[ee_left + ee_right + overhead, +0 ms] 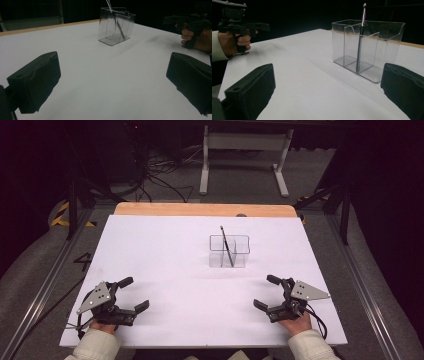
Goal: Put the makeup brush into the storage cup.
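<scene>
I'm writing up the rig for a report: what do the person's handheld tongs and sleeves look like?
Both the left tongs and the right tongs are black, each with two blocky dark jaws, a grey three-cornered plate with small holes on top and a black cable trailing behind. The sleeves are light, cream-coloured.

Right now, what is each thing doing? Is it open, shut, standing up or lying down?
Left gripper: open, holding nothing, low over the table.
Right gripper: open, holding nothing, low over the table.
Clear box: upright on the white table, open at the top.
Pen: standing tilted inside the clear box, its tip above the rim.
</scene>
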Available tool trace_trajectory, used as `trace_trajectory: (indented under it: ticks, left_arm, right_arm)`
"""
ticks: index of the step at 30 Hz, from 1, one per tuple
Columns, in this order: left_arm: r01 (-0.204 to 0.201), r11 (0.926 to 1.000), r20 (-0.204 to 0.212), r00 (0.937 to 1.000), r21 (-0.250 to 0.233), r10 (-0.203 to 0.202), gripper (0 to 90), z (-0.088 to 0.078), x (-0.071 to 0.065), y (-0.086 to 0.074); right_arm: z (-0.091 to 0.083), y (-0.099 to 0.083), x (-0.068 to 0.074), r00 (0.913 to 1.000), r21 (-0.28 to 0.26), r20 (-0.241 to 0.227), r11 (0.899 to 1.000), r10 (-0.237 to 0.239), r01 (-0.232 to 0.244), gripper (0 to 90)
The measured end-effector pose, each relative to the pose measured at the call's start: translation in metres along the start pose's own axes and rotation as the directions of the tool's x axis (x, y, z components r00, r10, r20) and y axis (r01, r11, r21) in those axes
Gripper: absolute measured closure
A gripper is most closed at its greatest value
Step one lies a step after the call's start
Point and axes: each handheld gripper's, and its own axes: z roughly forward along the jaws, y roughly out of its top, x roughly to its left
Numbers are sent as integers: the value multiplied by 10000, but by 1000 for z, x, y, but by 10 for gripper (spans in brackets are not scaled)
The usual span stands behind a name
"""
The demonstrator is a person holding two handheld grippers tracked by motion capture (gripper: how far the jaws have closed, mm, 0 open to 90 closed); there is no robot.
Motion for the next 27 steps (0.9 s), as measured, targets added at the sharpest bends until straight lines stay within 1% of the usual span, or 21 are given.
trace_trajectory:
  ticks: [1, 2, 4, 6, 8, 10, 11, 12, 17, 19, 20, 24, 27]
  left_arm:
    - [-31, 10000, 30, 10000, -50, 31, 1, 1, 0, -1]
    - [21, 10000, 63, 10000, -85, -20, 1, 1, -1, -1]
    - [-23, 10000, 74, 10000, 25, 23, 1, 2, -1, -2]
    - [-32, 10000, 64, 10000, 0, 32, 1, 2, -1, -2]
    - [47, 9999, 111, 9999, 109, -48, 1, 3, 0, -4]
    - [38, 9999, 180, 9998, 145, -41, 1, 4, 0, -4]
    - [116, 9998, 228, 9997, 169, -120, 1, 5, 0, -5]
    - [-8, 9998, 260, 9997, 196, 3, 1, 5, 0, -5]
    - [-168, 9995, 337, 9993, 252, 159, 1, 6, -1, -6]
    - [-194, 9994, 341, 9992, 272, 184, 1, 7, -1, -6]
    - [-271, 9991, 306, 9992, 313, 261, 0, 6, -1, -6]
    - [-266, 9985, 282, 9993, 476, 253, 1, 6, -1, -5]
    - [-88, 9991, 240, 9997, 423, 78, 1, 6, -1, -5]
  right_arm:
    - [0, -1, 0, 10000, 43, 2, 10000, -6, 6, 0]
    - [1, -1, 0, 10000, 74, 0, 10000, -50, 50, 0]
    - [1, -1, 0, 9998, 143, 63, 9998, -162, 161, 0]
    - [2, -2, 0, 9998, 175, 87, 9997, -183, 181, 0]
    - [2, -2, 0, 9999, 192, 84, 9997, -130, 128, 0]
    - [2, -2, 0, 9998, 186, 97, 9997, -144, 142, 0]
    - [2, -2, 0, 9999, 195, 129, 9998, -110, 107, 0]
    - [2, -3, -1, 9998, 188, 155, 9998, -92, 89, 0]
    - [2, -3, -1, 9997, 165, 223, 9998, -63, 60, 0]
    - [2, -3, -1, 9997, 140, 240, 9999, -59, 55, 0]
    - [2, -3, -1, 9997, 147, 235, 9999, -64, 60, 0]
    - [2, -3, -1, 9997, 138, 244, 9999, -43, 39, 0]
    - [1, -2, -1, 9997, 96, 264, 10000, 16, -18, 0]
